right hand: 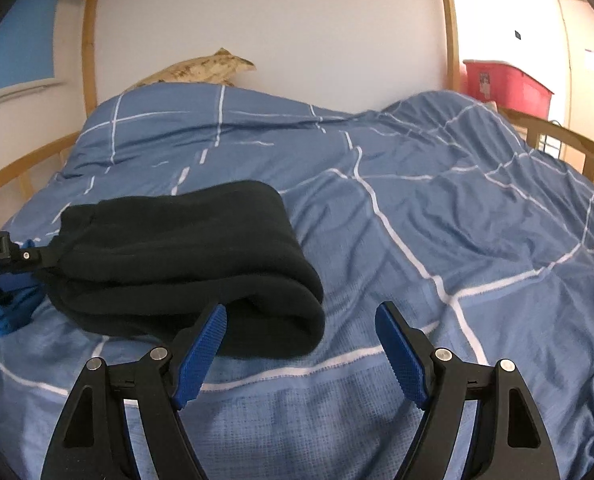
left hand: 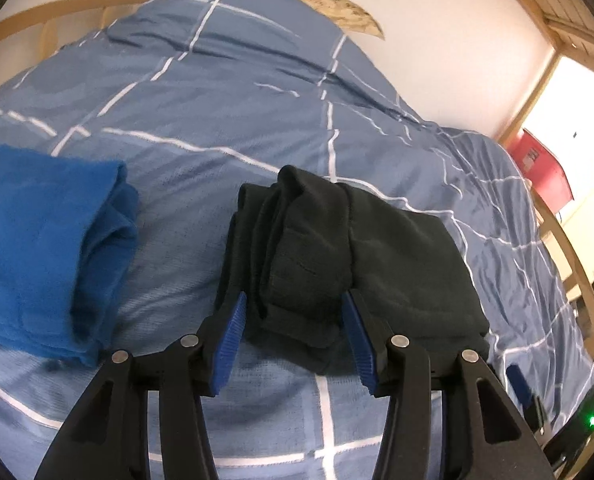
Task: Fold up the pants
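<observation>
The black pants (left hand: 337,248) lie folded into a thick bundle on the bed, also visible in the right wrist view (right hand: 185,256). My left gripper (left hand: 295,300) straddles the bundle's near edge. A fold of black cloth sits between its blue pads (left hand: 233,340), which stand apart and do not seem to squeeze it. In the right wrist view the left gripper (right hand: 25,256) reaches the bundle from the left. My right gripper (right hand: 301,310) is open wide by the bundle's near right corner. Its left finger (right hand: 201,352) is beside the rolled edge, gripping nothing.
A folded blue garment (left hand: 45,240) lies left of the pants. The blue duvet (right hand: 417,220) with white lines covers the bed, rumpled on the right. A wooden bed frame (right hand: 89,60), a patterned pillow (left hand: 337,4) and a red bin (right hand: 505,84) ring it.
</observation>
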Demonstrator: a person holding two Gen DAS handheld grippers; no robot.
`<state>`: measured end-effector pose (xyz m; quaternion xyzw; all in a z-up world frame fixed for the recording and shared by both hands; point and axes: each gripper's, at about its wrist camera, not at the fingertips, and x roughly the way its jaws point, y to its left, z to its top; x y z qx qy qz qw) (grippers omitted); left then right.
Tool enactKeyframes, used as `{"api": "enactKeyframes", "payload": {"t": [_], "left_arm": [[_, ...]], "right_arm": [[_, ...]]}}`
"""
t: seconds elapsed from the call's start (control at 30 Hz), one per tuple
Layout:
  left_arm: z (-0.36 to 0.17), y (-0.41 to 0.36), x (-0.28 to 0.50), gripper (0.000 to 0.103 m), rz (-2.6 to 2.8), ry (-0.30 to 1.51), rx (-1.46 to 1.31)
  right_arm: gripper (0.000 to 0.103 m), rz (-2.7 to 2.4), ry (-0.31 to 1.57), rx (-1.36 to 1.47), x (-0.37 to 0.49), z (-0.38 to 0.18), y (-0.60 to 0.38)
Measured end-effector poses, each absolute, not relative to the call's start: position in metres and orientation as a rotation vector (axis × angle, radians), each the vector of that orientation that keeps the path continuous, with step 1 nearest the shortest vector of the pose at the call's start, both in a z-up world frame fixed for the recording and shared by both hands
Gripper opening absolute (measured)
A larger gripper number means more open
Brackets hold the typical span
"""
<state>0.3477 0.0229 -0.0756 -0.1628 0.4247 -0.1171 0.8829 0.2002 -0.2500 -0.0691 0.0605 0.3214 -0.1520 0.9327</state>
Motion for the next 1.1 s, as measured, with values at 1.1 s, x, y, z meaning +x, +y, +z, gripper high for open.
{"api": "enactKeyframes", "payload": {"t": [1.1], "left_arm": [[-0.092, 0.029, 0.343, 0.015, -0.028, 0.854, -0.399]], "right_arm": [[0.078, -0.47, 0.817, 0.161, 0.225, -0.099, -0.285]]}}
